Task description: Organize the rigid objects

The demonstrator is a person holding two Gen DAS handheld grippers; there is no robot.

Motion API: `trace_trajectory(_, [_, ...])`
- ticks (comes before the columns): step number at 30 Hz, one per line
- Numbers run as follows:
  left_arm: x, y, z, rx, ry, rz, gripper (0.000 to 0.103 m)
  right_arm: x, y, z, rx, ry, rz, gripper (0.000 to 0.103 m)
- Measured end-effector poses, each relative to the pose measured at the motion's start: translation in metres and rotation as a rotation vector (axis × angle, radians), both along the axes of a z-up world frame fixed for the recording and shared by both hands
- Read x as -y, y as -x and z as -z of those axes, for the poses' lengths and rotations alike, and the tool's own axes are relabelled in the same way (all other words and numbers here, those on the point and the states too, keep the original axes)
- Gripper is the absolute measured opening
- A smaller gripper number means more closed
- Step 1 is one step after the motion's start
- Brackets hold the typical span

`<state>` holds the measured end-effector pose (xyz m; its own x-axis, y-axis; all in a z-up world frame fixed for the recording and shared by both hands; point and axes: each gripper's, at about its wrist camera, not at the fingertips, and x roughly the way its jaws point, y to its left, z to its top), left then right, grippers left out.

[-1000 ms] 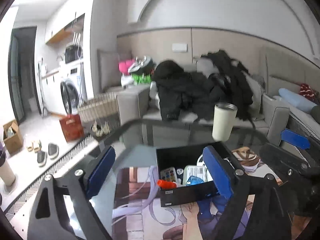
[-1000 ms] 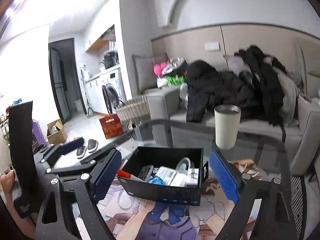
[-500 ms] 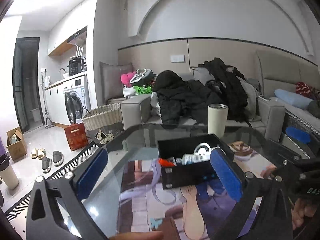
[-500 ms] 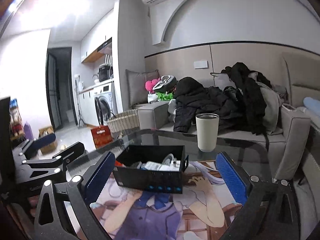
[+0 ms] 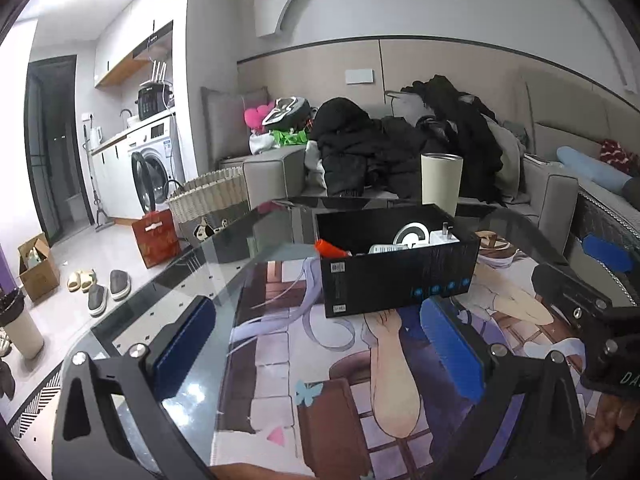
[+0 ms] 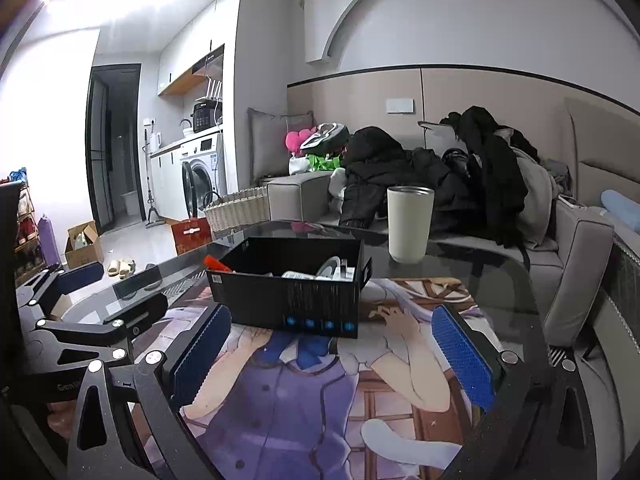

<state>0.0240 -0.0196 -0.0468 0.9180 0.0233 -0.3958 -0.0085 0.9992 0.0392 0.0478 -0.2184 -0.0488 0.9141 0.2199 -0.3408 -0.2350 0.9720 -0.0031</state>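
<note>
From the left wrist, the left gripper (image 5: 316,344) hangs over the glass table (image 5: 224,264) with its jaws wide and nothing between them. A black box (image 5: 400,276) sits farther off on the picture mat (image 5: 280,360), holding small items; an orange-red tip (image 5: 330,249) pokes over its near left corner. A cream cup (image 5: 441,182) stands behind the box.

From the right wrist, the right gripper (image 6: 332,354) is also spread wide and empty. The box (image 6: 288,300) lies just beyond its fingers, the cup (image 6: 409,224) far right of it. The left gripper's fingers (image 6: 76,276) show at the left edge.
</note>
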Motion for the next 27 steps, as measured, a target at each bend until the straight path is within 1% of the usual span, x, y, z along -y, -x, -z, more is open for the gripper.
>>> trace_trajectory(4, [0.002,-0.004,0.002,-0.013,-0.004,-0.012,0.103,0.0,-0.005,0.004,-0.012,-0.004,0.008,0.102])
trace_trajectory(8, [0.004,-0.005,0.003,-0.012,-0.002,0.008,0.103,-0.002,-0.009,0.008,-0.024,-0.004,0.009,0.102])
trace_trajectory(14, [0.005,-0.003,0.002,-0.003,-0.002,0.012,0.103,0.001,-0.015,0.013,-0.051,-0.009,0.016,0.102])
trace_trajectory(27, [0.004,-0.002,-0.002,-0.004,0.005,0.013,0.103,-0.001,-0.017,0.013,-0.049,-0.009,0.01,0.102])
